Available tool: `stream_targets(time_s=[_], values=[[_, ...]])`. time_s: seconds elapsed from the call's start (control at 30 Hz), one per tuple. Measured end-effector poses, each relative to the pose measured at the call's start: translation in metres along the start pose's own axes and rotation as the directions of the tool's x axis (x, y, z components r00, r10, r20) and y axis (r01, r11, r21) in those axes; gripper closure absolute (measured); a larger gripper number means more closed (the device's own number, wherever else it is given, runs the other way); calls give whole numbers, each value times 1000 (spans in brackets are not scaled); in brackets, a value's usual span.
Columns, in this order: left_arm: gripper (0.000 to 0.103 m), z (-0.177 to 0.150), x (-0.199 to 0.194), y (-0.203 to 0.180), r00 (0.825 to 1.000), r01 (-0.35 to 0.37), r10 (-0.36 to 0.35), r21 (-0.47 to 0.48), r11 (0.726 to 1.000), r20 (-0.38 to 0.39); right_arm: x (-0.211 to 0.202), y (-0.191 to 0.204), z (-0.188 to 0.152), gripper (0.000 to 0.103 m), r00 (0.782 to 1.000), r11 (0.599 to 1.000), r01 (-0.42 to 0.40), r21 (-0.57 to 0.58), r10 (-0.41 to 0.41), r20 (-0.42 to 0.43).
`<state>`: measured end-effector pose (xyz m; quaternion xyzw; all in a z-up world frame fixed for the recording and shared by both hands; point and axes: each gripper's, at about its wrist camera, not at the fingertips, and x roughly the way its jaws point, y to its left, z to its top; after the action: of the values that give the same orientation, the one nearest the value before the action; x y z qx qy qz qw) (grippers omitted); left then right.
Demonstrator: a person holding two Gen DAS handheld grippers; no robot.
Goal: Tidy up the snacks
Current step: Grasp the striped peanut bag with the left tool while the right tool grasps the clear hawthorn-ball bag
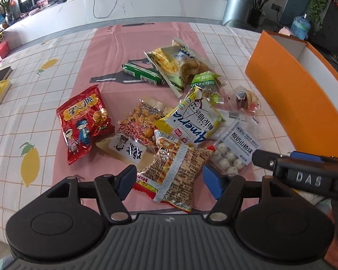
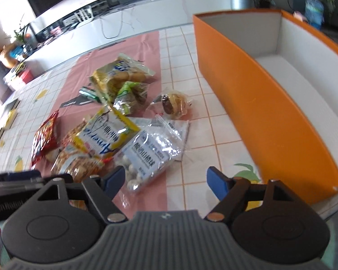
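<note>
A heap of snack packets lies on the pink runner point(image 1: 106, 51). My left gripper point(image 1: 169, 181) is open, its blue pads either side of a striped peanut packet point(image 1: 178, 168) without pressing it. Around it lie a red packet point(image 1: 83, 123), a yellow packet point(image 1: 191, 119) and a green tube point(image 1: 142, 73). My right gripper point(image 2: 165, 181) is open just over the near end of a clear bag of white balls point(image 2: 148, 153); nothing is gripped. An orange box point(image 2: 259, 103) with a white, bare inside stands to its right. A small wrapped pastry point(image 2: 171, 103) lies near the box.
The checked lemon tablecloth point(image 1: 33, 90) covers the table. A book and a yellow box point(image 1: 0, 90) sit at its left edge. Behind run a white counter point(image 1: 146, 2), a metal bin point(image 1: 236, 6) and potted plants. The right gripper's body point(image 1: 304, 175) reaches in beside the left one.
</note>
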<state>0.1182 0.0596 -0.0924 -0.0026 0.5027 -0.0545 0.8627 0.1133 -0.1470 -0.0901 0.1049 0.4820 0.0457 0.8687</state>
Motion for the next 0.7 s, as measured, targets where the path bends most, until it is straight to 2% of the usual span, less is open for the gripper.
stream_targets(time_s=[0.2, 0.4, 0.5, 0.7], values=[[24, 6, 15, 2, 999, 31, -31, 37, 999, -12, 27, -1, 10, 24, 997, 996, -26, 89, 32, -63], [24, 3, 24, 2, 997, 72, -70, 54, 996, -26, 43, 6, 17, 24, 995, 988, -45, 147, 58, -83], [24, 1, 27, 1, 997, 73, -72, 61, 995, -25, 48, 12, 20, 24, 996, 989, -37, 143, 47, -72], [24, 0, 31, -1, 997, 78, -77, 68, 995, -14, 61, 29, 22, 22, 997, 991, 42, 130, -32, -75]])
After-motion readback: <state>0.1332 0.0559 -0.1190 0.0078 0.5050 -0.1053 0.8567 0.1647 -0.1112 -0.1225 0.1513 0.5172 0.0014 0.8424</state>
